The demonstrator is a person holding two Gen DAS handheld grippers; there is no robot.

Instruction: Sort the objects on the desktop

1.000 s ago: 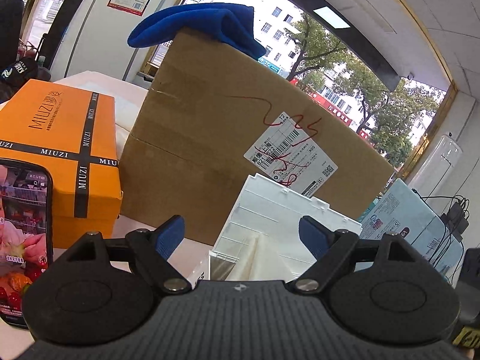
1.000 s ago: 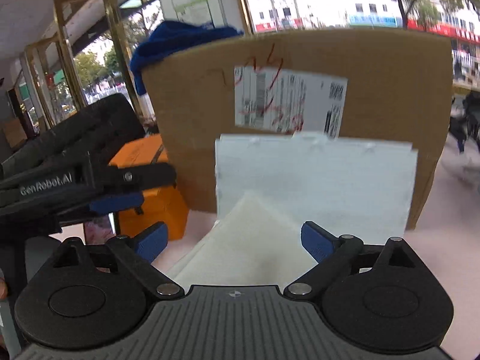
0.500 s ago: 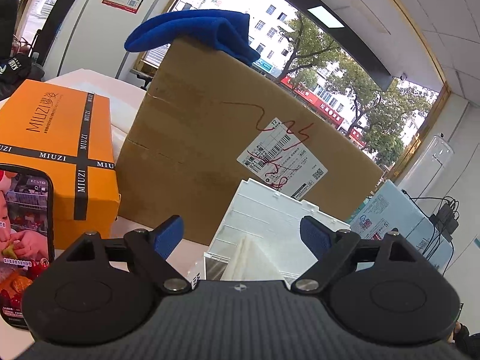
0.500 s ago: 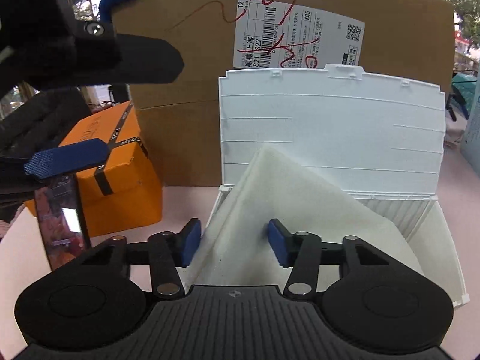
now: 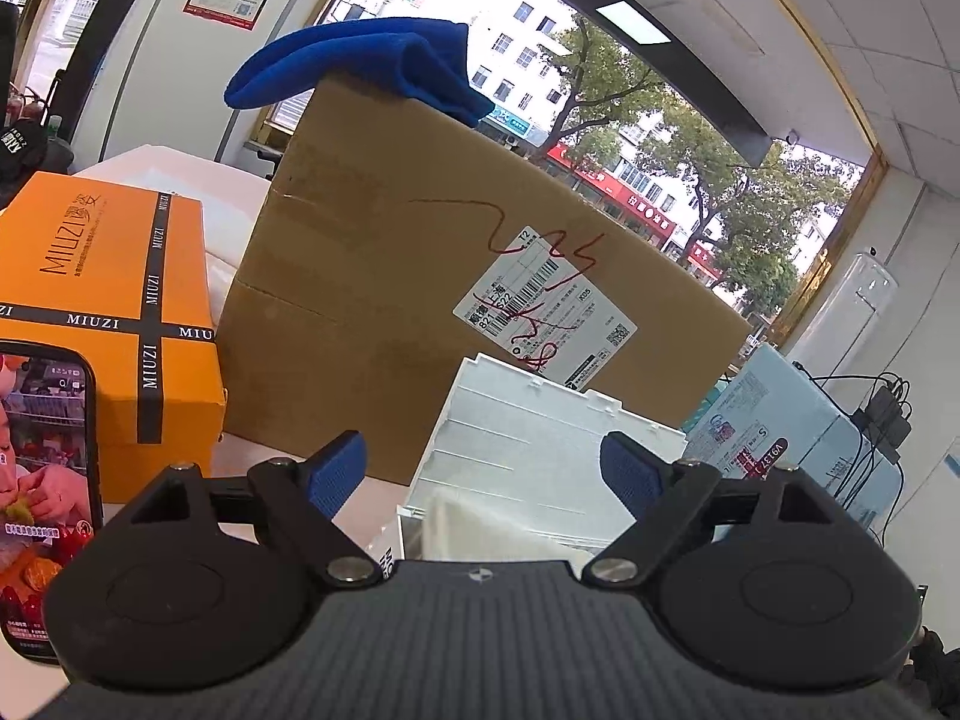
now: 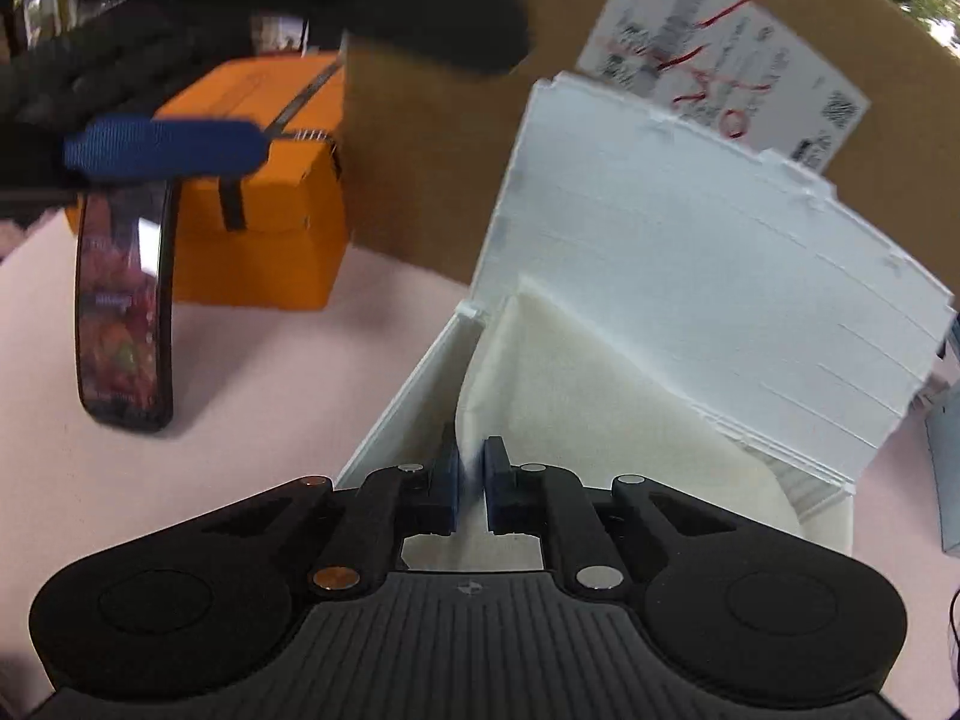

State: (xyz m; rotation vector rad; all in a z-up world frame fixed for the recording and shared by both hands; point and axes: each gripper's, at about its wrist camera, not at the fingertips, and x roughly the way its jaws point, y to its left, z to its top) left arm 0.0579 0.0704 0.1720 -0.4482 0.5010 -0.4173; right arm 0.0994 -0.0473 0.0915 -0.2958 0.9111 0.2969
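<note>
right wrist view: right gripper [image 6: 470, 483] fingers, spread wide a second ago, are now clenched on the edge of the white foam sheet [image 6: 576, 384] inside the open white plastic box [image 6: 708, 276]. grasp looks secured; lift-out appears next. left gripper [image 5: 483, 471] fingers remain released above the bench [image 6: 252, 372].
</note>
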